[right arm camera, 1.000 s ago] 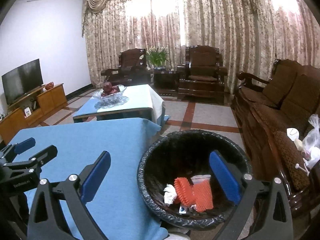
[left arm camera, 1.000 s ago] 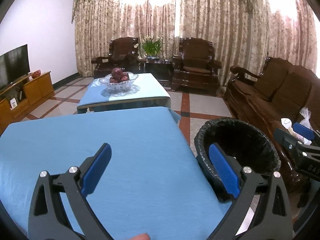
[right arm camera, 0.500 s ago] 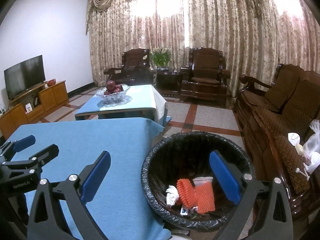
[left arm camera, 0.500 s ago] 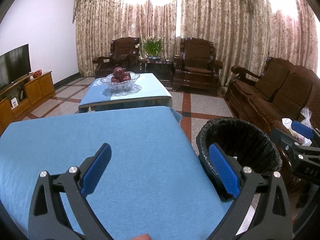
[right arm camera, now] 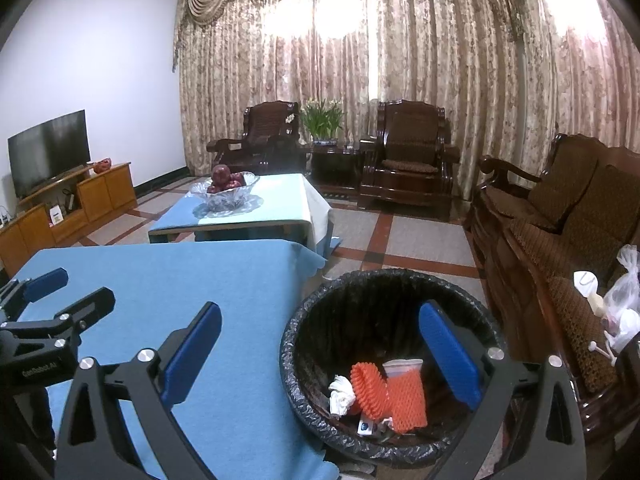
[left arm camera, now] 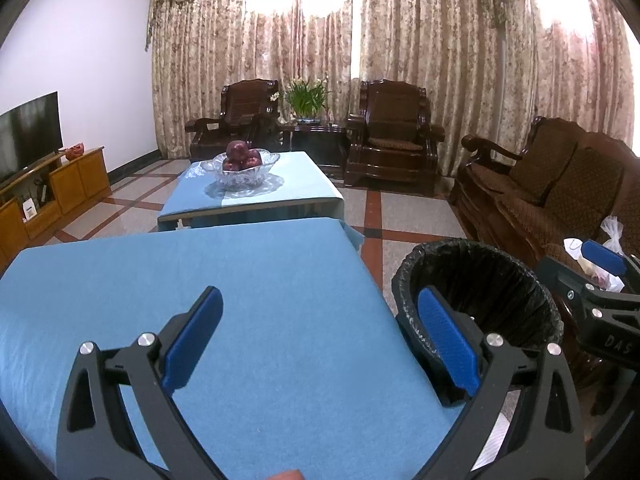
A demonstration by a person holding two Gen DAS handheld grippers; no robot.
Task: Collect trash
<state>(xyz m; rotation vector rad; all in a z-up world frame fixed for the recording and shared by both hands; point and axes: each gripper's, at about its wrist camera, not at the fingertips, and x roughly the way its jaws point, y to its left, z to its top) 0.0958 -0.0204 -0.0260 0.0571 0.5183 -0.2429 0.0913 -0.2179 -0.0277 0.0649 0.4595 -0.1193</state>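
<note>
A black-lined trash bin (right arm camera: 304,328) stands on the floor at the right of the blue-clothed table (right arm camera: 160,280). Inside it lie orange foam netting (right arm camera: 384,392), a crumpled white tissue (right arm camera: 341,393) and small wrappers. My right gripper (right arm camera: 320,350) hangs open and empty above the bin's near rim and the table corner. In the left wrist view my left gripper (left arm camera: 320,336) stands open with nothing between its fingers, over the table's right part, the bin (left arm camera: 480,276) beside it. The right gripper (left arm camera: 600,280) shows at that view's right edge.
A second low table with a glass bowl of red fruit (left arm camera: 242,166) stands beyond. Two dark wooden armchairs (left arm camera: 394,136) and a plant are at the back; a sofa (right arm camera: 560,216) with plastic bags (right arm camera: 624,300) is at the right. A TV cabinet (right arm camera: 68,204) lines the left wall.
Both views have tilted up and drawn back a little, so the bin and table sit lower in frame. Both grippers stay open and empty.
</note>
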